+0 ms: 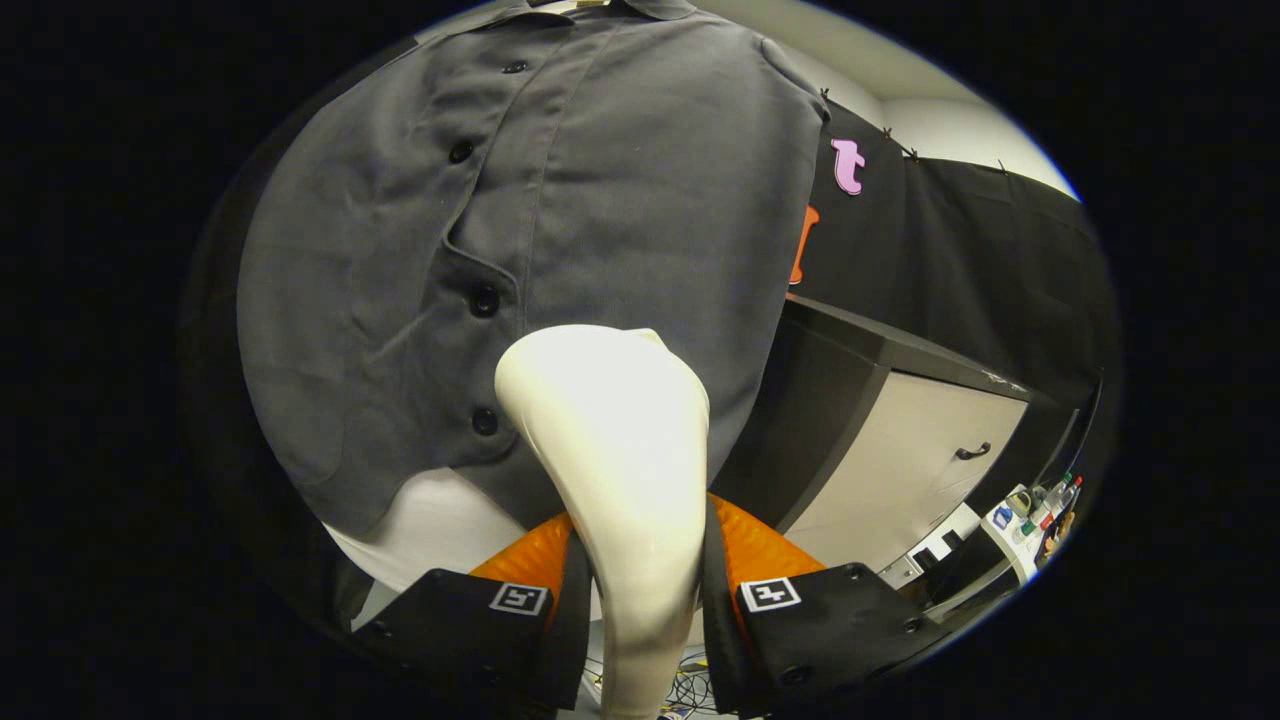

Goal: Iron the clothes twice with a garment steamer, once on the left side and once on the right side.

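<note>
The grey button-up shirt (560,230) hangs spread open to the front, its left half creased around the placket, where 4 dark buttons (484,301) run downward, with a white layer (440,520) showing under the hem. Just right of the lowest buttons, the white garment steamer (615,450) rises between the fingers of the tongs (640,590), which are clamped on its neck from both sides; its broad head sits close against the lower middle of the shirt, though contact cannot be confirmed. Judging by that low, central position, this looks like the bottom of 1 pass; which of the 2 passes it belongs to cannot be told, and the wrinkles suggest work remains. Further right, beyond the shirt, stands a dark cabinet (900,440) with a pale door and handle.
</note>
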Motion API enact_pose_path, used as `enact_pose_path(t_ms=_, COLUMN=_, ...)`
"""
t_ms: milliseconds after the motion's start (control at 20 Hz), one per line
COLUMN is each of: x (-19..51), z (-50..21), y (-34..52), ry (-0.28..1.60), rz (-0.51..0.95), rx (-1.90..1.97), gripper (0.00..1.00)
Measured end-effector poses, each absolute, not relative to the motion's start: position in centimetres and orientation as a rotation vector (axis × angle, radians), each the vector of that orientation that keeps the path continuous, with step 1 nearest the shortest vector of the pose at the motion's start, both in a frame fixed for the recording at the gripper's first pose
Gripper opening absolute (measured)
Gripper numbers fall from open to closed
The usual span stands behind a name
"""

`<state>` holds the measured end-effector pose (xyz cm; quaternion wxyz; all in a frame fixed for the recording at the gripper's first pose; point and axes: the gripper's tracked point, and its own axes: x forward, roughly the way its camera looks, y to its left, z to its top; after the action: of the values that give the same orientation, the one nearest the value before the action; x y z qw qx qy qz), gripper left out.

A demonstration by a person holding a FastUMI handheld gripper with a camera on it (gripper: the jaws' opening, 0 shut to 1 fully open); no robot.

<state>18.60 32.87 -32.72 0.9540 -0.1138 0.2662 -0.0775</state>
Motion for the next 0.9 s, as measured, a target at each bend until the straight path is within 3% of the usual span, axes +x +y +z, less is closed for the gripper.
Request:
enact_pose_path(t_ms=550, x=17.9, z=-33.9, y=34.0, ry=0.581, rz=-0.133, rx=-0.214, gripper=0.56)
enact_pose_path(t_ms=900, x=18.8, z=-26.3, y=35.0, ry=0.446, rz=-0.107, rx=-0.182, gripper=0.56)
